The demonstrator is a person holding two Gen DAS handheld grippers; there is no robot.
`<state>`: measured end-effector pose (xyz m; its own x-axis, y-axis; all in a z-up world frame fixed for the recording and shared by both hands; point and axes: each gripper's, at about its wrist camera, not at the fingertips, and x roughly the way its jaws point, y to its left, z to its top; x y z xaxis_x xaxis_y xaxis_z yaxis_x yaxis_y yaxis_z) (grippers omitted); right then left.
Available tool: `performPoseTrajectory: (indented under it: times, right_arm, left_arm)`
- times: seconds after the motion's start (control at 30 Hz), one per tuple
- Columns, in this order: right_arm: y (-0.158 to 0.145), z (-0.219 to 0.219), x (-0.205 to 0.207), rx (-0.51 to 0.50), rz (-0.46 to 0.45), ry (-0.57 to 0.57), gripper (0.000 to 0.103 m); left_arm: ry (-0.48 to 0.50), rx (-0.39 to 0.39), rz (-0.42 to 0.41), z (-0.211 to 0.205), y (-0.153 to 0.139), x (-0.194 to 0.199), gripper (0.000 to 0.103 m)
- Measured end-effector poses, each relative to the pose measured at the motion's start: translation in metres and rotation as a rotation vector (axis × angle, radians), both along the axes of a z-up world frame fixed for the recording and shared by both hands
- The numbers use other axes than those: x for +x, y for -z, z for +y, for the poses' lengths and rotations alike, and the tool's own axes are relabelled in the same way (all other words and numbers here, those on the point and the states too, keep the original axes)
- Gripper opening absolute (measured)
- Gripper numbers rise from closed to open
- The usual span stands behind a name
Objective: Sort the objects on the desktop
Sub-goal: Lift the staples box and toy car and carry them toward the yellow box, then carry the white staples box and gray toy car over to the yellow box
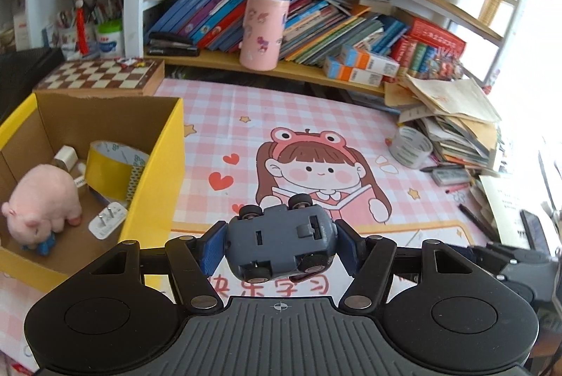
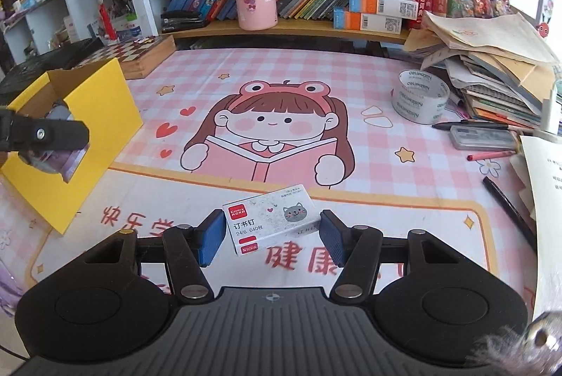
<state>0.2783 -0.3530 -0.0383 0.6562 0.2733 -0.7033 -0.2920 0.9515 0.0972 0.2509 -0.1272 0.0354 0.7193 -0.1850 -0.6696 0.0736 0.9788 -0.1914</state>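
My left gripper (image 1: 277,246) is shut on a grey-blue toy car (image 1: 281,241), which is held upside down, wheels up, above the pink mat. To its left stands an open yellow cardboard box (image 1: 172,165). Inside are a pink plush pig (image 1: 42,204), a yellow tape roll (image 1: 112,169) and a white plug (image 1: 107,219). My right gripper (image 2: 272,235) is shut on a white staple box with a cat picture (image 2: 272,221), its blue pads (image 2: 212,237) pressing both ends. The yellow box (image 2: 102,116) shows at the left of the right wrist view, with the left gripper's black finger (image 2: 45,133) in front of it.
A clear tape roll (image 2: 419,97) sits at the mat's right side beside a leaning pile of papers and books (image 2: 491,70). Pens and a pencil case (image 2: 483,137) lie near it. A pink cylinder (image 1: 263,32) stands on the low shelf, and a chessboard box (image 1: 102,76) sits behind the yellow box.
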Motion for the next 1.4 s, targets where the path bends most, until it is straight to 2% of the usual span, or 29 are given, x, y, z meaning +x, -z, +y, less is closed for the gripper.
performPoseTrajectory:
  times: [0.3, 0.6, 0.9, 1.1, 1.4]
  right_arm:
    - [-0.013, 0.03, -0.033, -0.014, -0.027, 0.031, 0.056]
    - [-0.015, 0.083, -0.081, -0.03, -0.038, 0.052, 0.056]
    - [-0.008, 0.146, -0.146, -0.067, 0.018, 0.015, 0.056]
    - [0.003, 0.183, -0.186, -0.08, 0.06, -0.011, 0.056]
    - [0.005, 0.215, -0.217, -0.064, 0.076, -0.043, 0.056]
  left_arm:
    - [0.064, 0.011, -0.046, 0.029, -0.007, -0.032, 0.065]
    - [0.101, 0.011, -0.081, 0.082, -0.007, -0.081, 0.065]
    - [0.076, -0.033, -0.016, 0.143, 0.015, -0.136, 0.065]
    - [0.065, -0.028, 0.003, 0.171, 0.021, -0.17, 0.065]
    - [0.036, -0.019, 0.018, 0.201, 0.022, -0.204, 0.065]
